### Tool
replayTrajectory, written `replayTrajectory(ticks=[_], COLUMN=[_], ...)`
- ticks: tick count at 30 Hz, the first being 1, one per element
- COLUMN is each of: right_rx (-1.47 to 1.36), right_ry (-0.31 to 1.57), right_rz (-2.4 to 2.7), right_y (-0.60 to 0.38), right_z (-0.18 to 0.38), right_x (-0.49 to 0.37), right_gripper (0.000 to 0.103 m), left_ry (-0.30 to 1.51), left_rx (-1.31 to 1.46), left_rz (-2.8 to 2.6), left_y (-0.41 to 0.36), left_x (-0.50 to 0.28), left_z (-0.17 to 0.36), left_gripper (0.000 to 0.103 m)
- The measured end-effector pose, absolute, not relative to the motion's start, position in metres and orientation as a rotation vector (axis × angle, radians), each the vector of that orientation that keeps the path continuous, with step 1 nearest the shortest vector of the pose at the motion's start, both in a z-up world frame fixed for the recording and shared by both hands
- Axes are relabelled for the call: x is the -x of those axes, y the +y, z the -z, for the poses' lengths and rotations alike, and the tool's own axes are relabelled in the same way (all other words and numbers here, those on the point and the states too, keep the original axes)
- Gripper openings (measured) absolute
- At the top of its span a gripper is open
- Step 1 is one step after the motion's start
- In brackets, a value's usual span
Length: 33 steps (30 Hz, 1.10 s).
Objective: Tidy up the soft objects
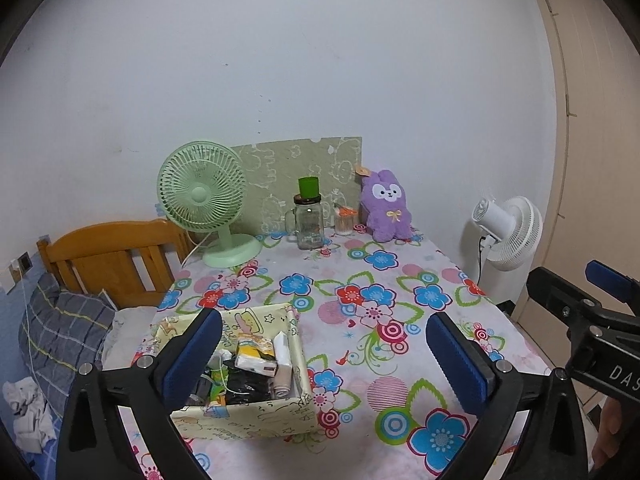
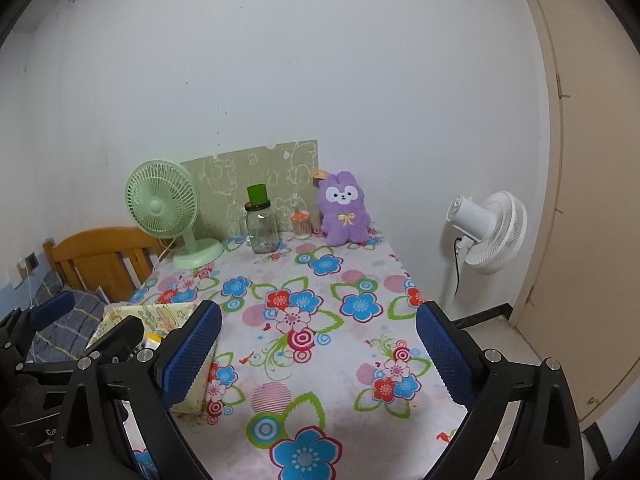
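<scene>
Both pairs of tongs hang above the near end of a surface (image 1: pixel 360 280) covered in a bright flowered cloth, and both stand wide apart with nothing between their blue pads. The left tongs (image 1: pixel 324 364) frame a pale yellow cartoon-print box (image 1: pixel 240 420) that sits at the near left of the surface — it is packed with soft odds and ends, among them a white and yellow tissue pack (image 1: pixel 256 356) and something dark and crumpled. The right tongs (image 2: pixel 318 354) hover over bare cloth just right of that box, whose corner shows behind their left finger. At the far end, against the wall, a purple plush bunny (image 1: pixel 386 206) sits upright, well apart from the box. To its left stand a small container of cotton swabs (image 1: pixel 346 222), a glass jar (image 1: pixel 308 222) with a green cup on top, and a green desk fan (image 1: pixel 202 196). A white standing fan (image 2: pixel 492 232) stands on the floor to the right; a wooden headboard (image 1: pixel 112 256) and a checked pillow (image 1: pixel 64 328) lie to the left.
</scene>
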State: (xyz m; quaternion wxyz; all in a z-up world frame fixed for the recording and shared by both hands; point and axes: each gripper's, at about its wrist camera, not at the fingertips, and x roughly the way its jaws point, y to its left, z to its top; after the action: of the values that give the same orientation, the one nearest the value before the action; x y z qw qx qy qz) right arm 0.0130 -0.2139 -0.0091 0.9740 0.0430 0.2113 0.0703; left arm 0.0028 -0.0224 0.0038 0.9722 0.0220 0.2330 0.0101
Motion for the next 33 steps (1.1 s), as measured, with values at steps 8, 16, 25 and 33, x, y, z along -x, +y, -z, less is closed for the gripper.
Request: replayTrajectory(ticks=[8, 16, 25, 33], right_rx=[-0.092, -0.089, -0.087, -0.085], right_ry=[0.425, 0.427, 0.434, 0.438], right_rz=[-0.150, -0.151, -0.151, -0.157], right_y=[-0.214, -0.214, -0.210, -0.207], right_z=[0.009, 0.010, 0.012, 0.013], right_x=[-0.010, -0.010, -0.012, -0.013], right_gripper=[0.100, 0.100, 0.100, 0.100], left_ry=[0.466, 0.465, 0.465, 0.470], left_rx=[-0.040, -0.024, -0.025, -0.012], left_rz=[-0.032, -0.037, -0.046, -0.054], left_y=[-0.021, -0.016, -0.014, -0.011], left_x=[0.001, 0.002, 0.003, 0.002], left_z=[-0.003, -0.005, -0.005, -0.004], left_gripper=[0.103, 0.103, 0.103, 0.103])
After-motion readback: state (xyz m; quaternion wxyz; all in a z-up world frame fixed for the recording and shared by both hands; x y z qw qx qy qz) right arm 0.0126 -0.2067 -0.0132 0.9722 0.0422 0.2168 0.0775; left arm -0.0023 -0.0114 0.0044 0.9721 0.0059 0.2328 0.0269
